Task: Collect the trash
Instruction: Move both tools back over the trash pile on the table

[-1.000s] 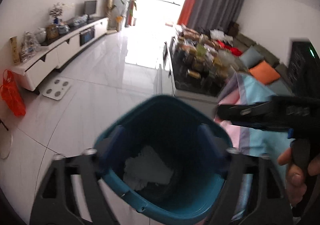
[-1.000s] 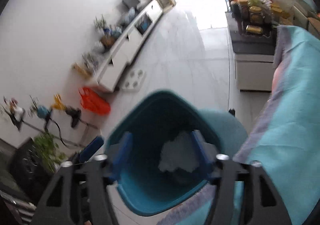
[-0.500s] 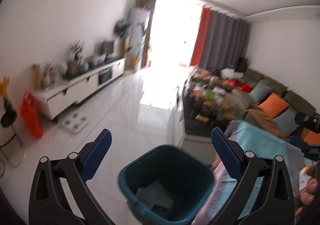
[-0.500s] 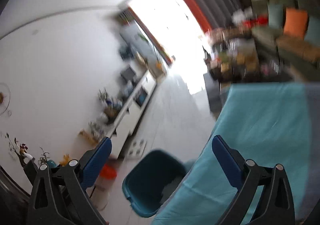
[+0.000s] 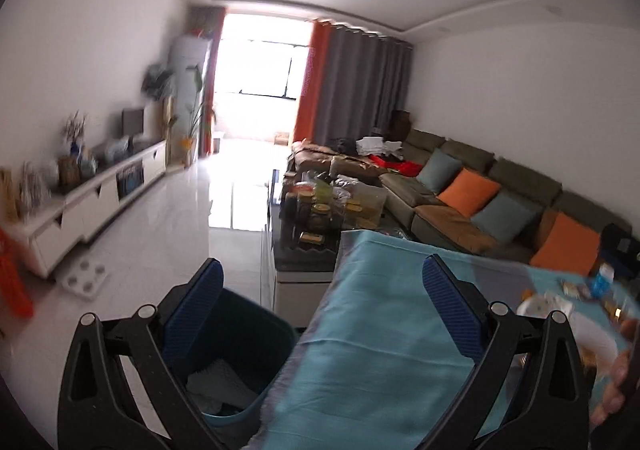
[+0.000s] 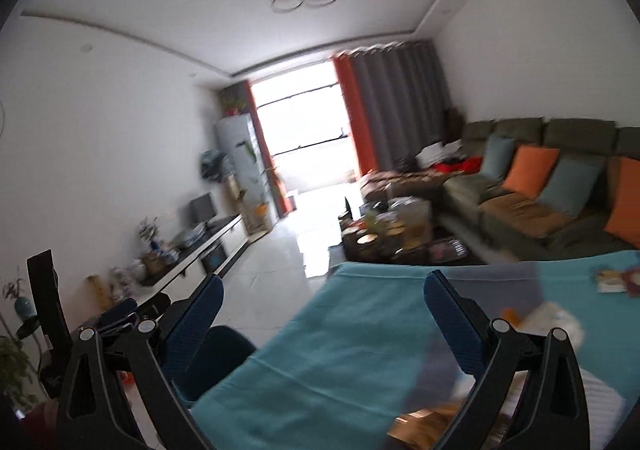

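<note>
- Left wrist view: the left gripper (image 5: 322,282) stood with its jaws spread fully wide and nothing between the pads; it held no item.
- The teal bin (image 5: 240,366) stood on the floor just beside the table edge, with pale crumpled trash (image 5: 222,382) lying inside it.
- Remaining litter (image 5: 556,304) lay near the far right side of the teal tablecloth (image 5: 380,334), partly blurred; individual pieces could not be identified.
- Risk: the bin sat touching or nearly touching the hanging cloth fringe. A low sweep of the fingers could snag the cloth and drag the table items.
- A hand (image 5: 612,398) showed at the right edge of the frame, near the litter; the two tools could collide over that area.
- Right wrist view: the right gripper (image 6: 324,282) was likewise fully spread and empty.
- Scattered wrappers (image 6: 614,280) and a pale crumpled piece (image 6: 556,320) lay on the cloth to the right; a brown item (image 6: 424,426) lay at the lower edge.
- Risk: the picture was blurred, so a grasp aimed from it could miss or pinch the cloth along with thin paper.
- Risk: light paper could slip from wide pads during carry and fall outside the bin.
</note>
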Tool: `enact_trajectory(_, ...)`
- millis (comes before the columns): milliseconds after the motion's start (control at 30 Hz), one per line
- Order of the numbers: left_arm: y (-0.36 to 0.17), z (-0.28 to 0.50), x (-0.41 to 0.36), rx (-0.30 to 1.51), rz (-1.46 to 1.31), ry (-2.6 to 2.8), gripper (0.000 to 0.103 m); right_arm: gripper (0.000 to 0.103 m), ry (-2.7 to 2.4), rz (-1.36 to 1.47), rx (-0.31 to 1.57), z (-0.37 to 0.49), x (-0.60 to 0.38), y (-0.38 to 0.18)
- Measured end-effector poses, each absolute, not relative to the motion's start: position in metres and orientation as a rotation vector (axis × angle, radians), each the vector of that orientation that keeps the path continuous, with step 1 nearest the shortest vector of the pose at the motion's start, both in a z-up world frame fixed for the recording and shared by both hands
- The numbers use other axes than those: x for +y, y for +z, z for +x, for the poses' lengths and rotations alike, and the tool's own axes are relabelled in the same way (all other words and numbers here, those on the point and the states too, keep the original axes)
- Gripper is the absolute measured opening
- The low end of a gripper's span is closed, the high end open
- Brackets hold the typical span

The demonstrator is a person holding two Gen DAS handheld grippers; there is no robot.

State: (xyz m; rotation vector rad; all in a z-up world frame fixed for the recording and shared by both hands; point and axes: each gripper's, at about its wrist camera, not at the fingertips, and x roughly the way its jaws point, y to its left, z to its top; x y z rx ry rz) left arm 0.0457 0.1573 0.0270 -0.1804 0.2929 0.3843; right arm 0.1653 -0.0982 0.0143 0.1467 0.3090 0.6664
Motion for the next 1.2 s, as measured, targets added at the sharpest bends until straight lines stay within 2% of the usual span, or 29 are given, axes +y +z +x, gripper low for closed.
enact_trajectory(267, 0.027, 0.058, 0.075, 0.282, -0.072, 0.221, 0.098, 0.097, 0.392, 0.059, 0.237, 0.131, -0.172, 0.011)
enact_trajectory(667, 0.000, 0.086, -0.002, 0.375, -0.030, 0.003, 0.098, 0.097, 0.203, -0.099, 0.357, 0.122, -0.229, -0.020)
enact_trajectory(933, -0.016, 0.096, -0.019, 0.412, -0.029, -0.108, 0.098, 0.097, 0.185, -0.074, 0.416, 0.125, -0.246, -0.026)
enact_trajectory(1200, -0.026, 0.100, -0.029, 0.446, 0.003, -0.147, 0.098, 0.097, 0.199, -0.198, 0.488, 0.129, -0.230, -0.041)
